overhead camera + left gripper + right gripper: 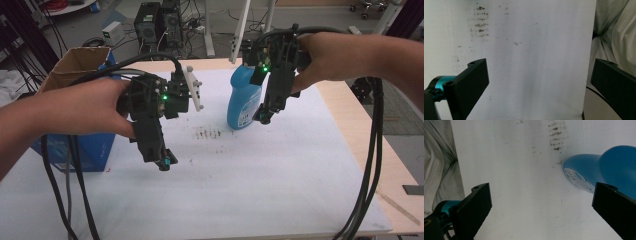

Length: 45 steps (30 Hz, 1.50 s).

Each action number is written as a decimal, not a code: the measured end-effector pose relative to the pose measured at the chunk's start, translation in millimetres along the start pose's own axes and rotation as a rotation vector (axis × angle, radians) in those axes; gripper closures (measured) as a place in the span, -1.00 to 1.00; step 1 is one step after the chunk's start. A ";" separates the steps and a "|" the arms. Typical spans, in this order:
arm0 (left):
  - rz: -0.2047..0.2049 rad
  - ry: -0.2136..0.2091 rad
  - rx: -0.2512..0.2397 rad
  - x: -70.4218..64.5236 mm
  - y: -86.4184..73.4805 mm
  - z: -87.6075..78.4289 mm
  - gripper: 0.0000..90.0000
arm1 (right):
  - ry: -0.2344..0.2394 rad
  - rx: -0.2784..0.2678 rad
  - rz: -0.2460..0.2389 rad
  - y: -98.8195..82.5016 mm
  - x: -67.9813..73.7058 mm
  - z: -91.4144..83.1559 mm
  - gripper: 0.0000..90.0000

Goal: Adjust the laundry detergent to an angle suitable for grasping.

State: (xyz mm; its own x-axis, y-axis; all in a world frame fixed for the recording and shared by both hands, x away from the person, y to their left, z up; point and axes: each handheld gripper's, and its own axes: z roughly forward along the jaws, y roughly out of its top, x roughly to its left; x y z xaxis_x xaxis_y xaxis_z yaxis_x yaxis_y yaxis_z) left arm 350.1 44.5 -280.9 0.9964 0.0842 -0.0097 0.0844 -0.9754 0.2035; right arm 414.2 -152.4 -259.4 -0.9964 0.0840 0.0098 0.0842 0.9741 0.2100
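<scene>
So far, nothing is being gripped: the work around the tall blue plastic bottle with a white label (pixel 244 100) looks to be at its very start. That bottle is standing upright on the white-covered table (pixel 280 170), toward the far middle, just beyond a patch of small dark smudges (pixel 206 133) on the cover. The right gripper (pixel 265 116) is hovering just beside the bottle, tilted downward, and in the right gripper view its black jaws are standing wide with the bottle's lower body (pixel 599 172) lying off to one side rather than between them (so no contact yet, as far as I can judge). The left gripper (pixel 165 161) is hanging over bare cover, well apart from the bottle, its jaws equally wide and empty. An open brown cardboard box with blue sides (pixel 80 65) is sitting at the table's left edge. Closing on the bottle and moving it are both left to do.
</scene>
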 end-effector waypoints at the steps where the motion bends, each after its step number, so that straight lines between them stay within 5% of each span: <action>1: 0.000 0.000 0.000 0.0 0.0 0.0 -0.96 | 0.004 -0.002 0.000 -0.3 -0.1 -0.1 -0.96; 8: -0.031 0.010 -0.023 4.7 -2.9 1.0 -0.96 | 0.007 -0.001 -0.007 -0.9 -0.5 0.2 -0.96; 12: -0.065 0.020 -0.076 6.3 -9.2 1.8 -0.96 | 0.003 -0.010 -0.004 -2.3 -2.2 -0.5 -0.96; 19: -0.156 0.129 -0.206 12.3 -25.6 1.0 -0.96 | 0.003 -0.014 0.005 -5.7 -1.3 0.4 -0.96; 22: -0.175 0.145 -0.222 13.3 -28.1 0.5 -0.96 | 0.005 -0.016 0.000 -5.7 -1.1 -0.2 -0.96; 25: -0.221 0.179 -0.280 15.1 -32.9 2.1 -0.96 | 0.002 -0.022 0.000 -5.8 -0.5 -0.6 -0.96; 26: -0.274 0.189 -0.328 15.6 -35.7 5.8 -0.96 | 0.003 -0.021 0.000 -6.1 0.3 -1.2 -0.96; 31: -0.342 0.220 -0.403 16.5 -40.2 16.4 -0.96 | 0.005 -0.028 0.002 -7.4 2.0 -0.4 -0.96; 45: -0.458 0.337 -0.680 19.9 -53.0 35.2 -0.96 | 0.011 -0.016 -0.008 -6.5 5.1 0.3 -0.96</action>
State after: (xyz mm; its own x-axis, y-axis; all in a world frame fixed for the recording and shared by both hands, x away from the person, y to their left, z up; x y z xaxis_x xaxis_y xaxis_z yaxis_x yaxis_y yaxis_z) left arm 365.7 90.7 -326.3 0.8019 0.5965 0.0341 0.3447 -0.5085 0.7891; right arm 408.6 -158.2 -261.0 -0.9971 0.0739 0.0189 0.0763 0.9712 0.2256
